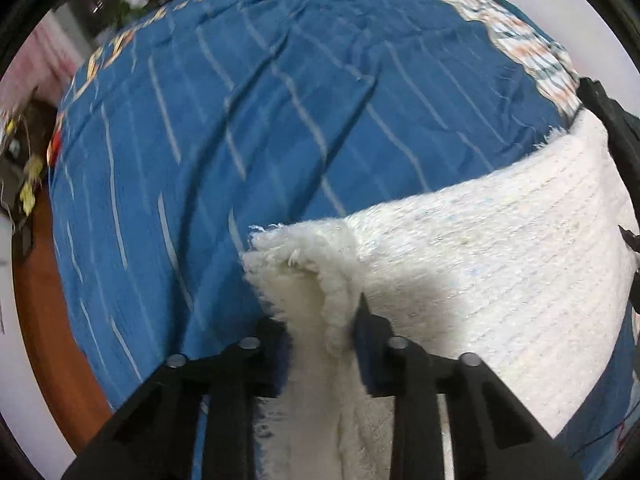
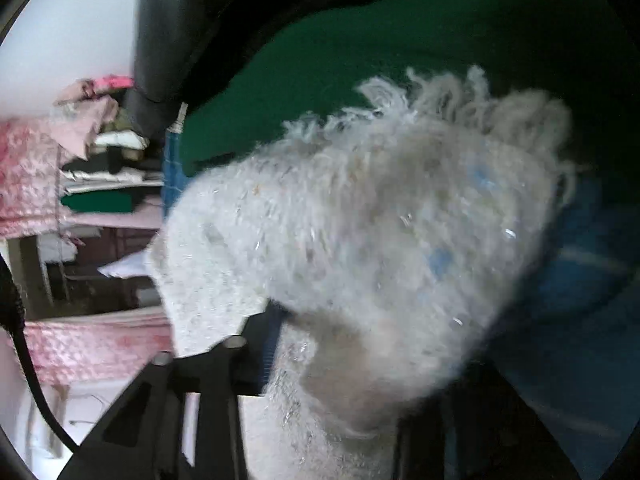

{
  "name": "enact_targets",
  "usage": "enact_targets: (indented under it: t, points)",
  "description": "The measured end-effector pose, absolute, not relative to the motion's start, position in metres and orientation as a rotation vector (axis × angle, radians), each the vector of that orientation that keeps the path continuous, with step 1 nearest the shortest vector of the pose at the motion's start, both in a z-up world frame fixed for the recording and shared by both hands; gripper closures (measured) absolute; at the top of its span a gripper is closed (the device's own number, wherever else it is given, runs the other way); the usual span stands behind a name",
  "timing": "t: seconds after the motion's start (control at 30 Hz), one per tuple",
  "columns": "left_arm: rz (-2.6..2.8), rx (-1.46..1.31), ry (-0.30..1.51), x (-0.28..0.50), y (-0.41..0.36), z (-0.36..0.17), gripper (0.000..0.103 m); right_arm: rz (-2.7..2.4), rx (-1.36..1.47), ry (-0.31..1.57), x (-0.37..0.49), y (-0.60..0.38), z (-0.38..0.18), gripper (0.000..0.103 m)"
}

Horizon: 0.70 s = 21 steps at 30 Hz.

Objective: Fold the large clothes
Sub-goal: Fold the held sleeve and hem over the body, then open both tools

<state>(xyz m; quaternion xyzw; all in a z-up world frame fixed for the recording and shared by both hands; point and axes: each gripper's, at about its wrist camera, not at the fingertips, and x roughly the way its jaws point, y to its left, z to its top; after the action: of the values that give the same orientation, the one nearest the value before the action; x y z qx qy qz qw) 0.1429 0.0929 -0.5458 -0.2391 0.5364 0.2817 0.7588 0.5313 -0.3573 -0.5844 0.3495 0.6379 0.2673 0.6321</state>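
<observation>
I see white fuzzy garment [image 1: 460, 264], faint blue flecks, frayed white fringe at 12 o'clock in right view. Blue bedspread [image 1: 248, 128], thin pale stripes; plaid orange-teal patch [image 1: 516, 36] at 1 o'clock. Black gripper fingers [image 1: 372, 344]. Pink patterned cloth [image 2: 28, 176] at 9 o'clock.

A blue striped cover [image 1: 280, 128] spreads wrinkled over the whole bed, with a checked patterned cloth [image 1: 516, 36] along its far right edge. Directly on the cover, at the near right, lies the white fuzzy garment [image 1: 500, 256], its frayed corner lifted
</observation>
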Motion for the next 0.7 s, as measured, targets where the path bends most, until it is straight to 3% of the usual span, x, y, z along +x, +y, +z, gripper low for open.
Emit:
enact_targets:
  t: [0.07, 0.4, 0.53, 0.6, 0.63, 0.7]
  points:
    - [0.585, -0.492, 1.177, 0.147, 0.095, -0.547, 0.083, 0.575, 0.906, 1.424, 0.516, -0.383, -0.572, 0.092]
    - [0.234, -0.288, 1.209, 0.264, 0.074, -0.536, 0.083, 0.276, 1.203, 1.326, 0.330, -0.535, -0.527, 0.094]
    - [0.090, -0.250, 1.279, 0.303, 0.047, -0.552, 0.077, 0.083, 1.236, 1.343, 0.230, -0.580, -0.517, 0.094]
    - [0.071, -0.246, 1.272, 0.314, 0.038, -0.549, 0.071, 0.009, 1.190, 1.398, 0.199, -0.592, -0.526, 0.094]
    - [0.073, -0.249, 1.265, 0.318, 0.037, -0.545, 0.069, -0.021, 1.172, 1.462, 0.188, -0.596, -0.538, 0.086]
    - [0.093, -0.281, 1.244, 0.312, 0.038, -0.535, 0.034, -0.049, 1.044, 1.557, 0.186, -0.596, -0.547, 0.069]
